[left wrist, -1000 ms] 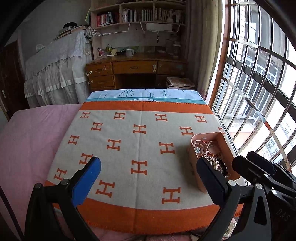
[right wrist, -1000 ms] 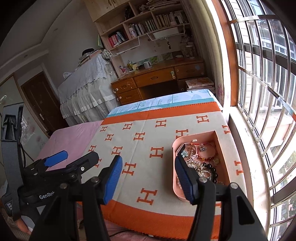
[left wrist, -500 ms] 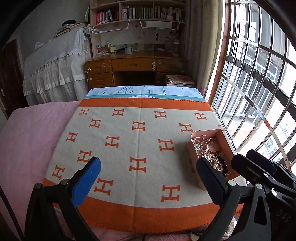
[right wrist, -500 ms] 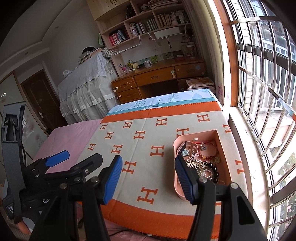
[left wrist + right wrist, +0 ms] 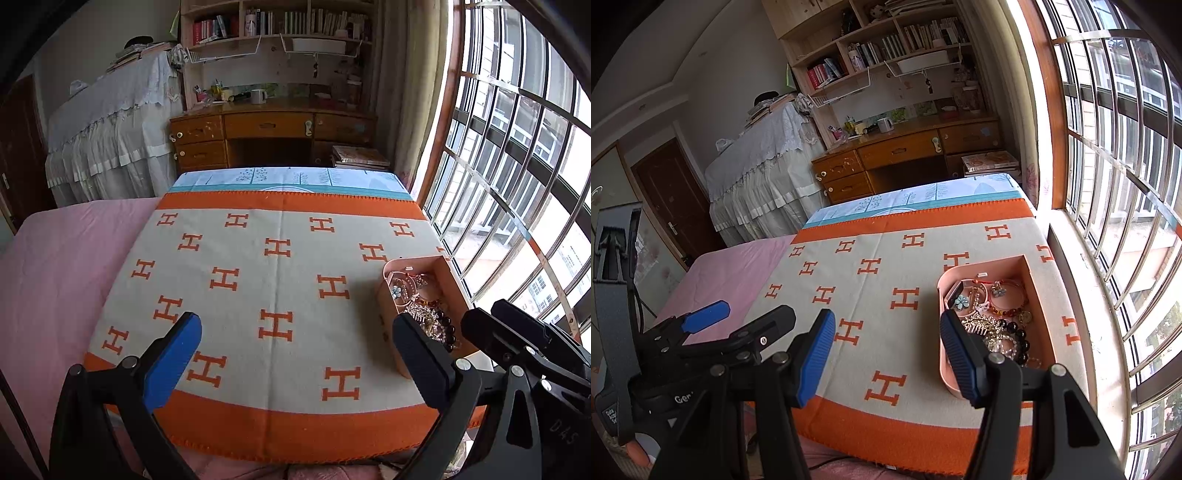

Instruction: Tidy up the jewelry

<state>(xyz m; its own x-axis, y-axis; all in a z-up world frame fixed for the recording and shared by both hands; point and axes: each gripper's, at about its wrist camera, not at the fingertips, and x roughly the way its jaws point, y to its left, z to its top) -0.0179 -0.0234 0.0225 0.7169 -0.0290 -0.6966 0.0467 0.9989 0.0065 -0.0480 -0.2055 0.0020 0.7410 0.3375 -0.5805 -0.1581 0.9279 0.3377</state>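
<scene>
I see both released: left hand-held gripper (image 5: 295,354), right hand-held gripper (image 5: 886,354), ribbed blue pads (image 5: 814,356); woven blanket (image 5: 280,295); pink rounded tray (image 5: 1036,295), beaded jewelry (image 5: 1001,325) heaped inside.

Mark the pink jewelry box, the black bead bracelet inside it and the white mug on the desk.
pink jewelry box (image 5: 1039,295): right wrist view, bare inner wall.
black bead bracelet (image 5: 1019,338): right wrist view, one bead.
white mug (image 5: 258,96): left wrist view, mug body.
</scene>
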